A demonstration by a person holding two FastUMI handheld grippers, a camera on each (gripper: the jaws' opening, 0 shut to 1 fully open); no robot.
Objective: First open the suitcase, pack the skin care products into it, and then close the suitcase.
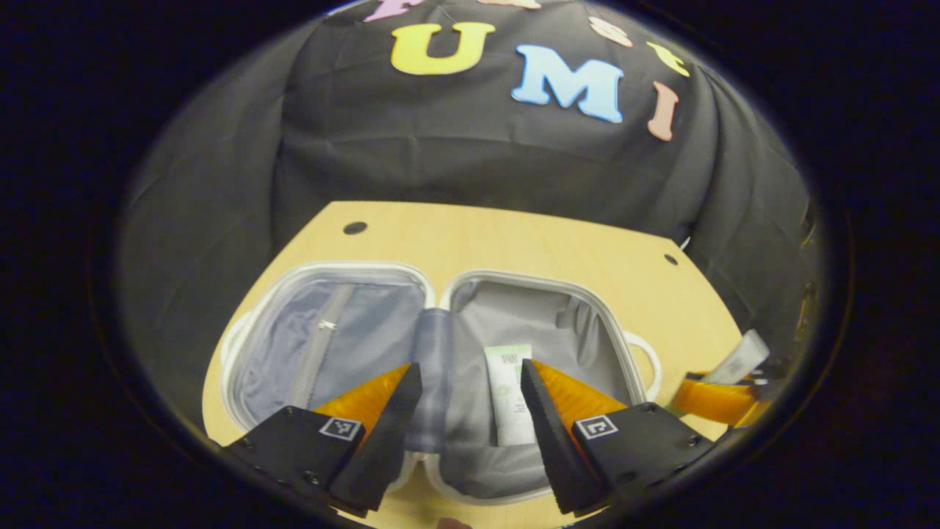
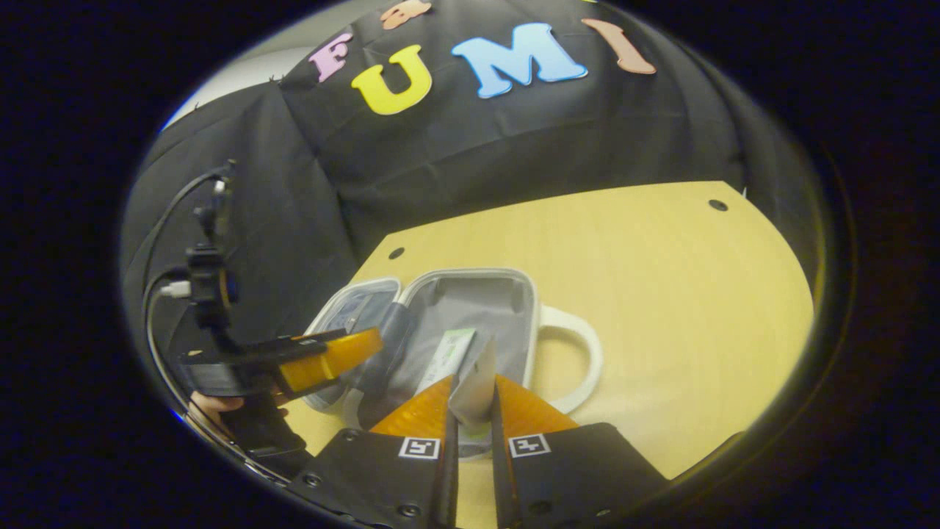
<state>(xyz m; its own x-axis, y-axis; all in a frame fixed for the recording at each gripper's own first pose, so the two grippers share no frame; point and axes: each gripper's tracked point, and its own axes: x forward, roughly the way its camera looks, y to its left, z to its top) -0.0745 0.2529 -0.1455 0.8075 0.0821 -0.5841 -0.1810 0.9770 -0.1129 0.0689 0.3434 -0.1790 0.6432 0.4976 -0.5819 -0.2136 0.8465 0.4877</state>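
Suitcase (image 1: 440, 323) lies open flat on the wooden table (image 1: 529, 242) in the left gripper view, its two halves side by side. The left half has a grey lining with a zip (image 1: 323, 345) running down it; the right half holds a white skin care tube (image 1: 508, 397) with a green label, lying lengthwise near the hinge. A white handle (image 1: 646, 360) sticks out from the right half's outer edge. The left gripper (image 1: 470, 382) hangs above the case with its fingers spread wide, holding nothing. At the right edge the right gripper (image 1: 716, 397) shows, with a silvery tube (image 1: 742, 356) in it.

In the right gripper view, the right gripper (image 2: 474, 400) is clamped on the silvery tube (image 2: 474, 382), both fingers pressing its sides, just above the near edge of the suitcase (image 2: 470, 301). The white tube (image 2: 446, 356) lies inside, just left of the held one. The left gripper (image 2: 330, 356) hovers over the case's left half, a hand (image 2: 220, 404) below it.
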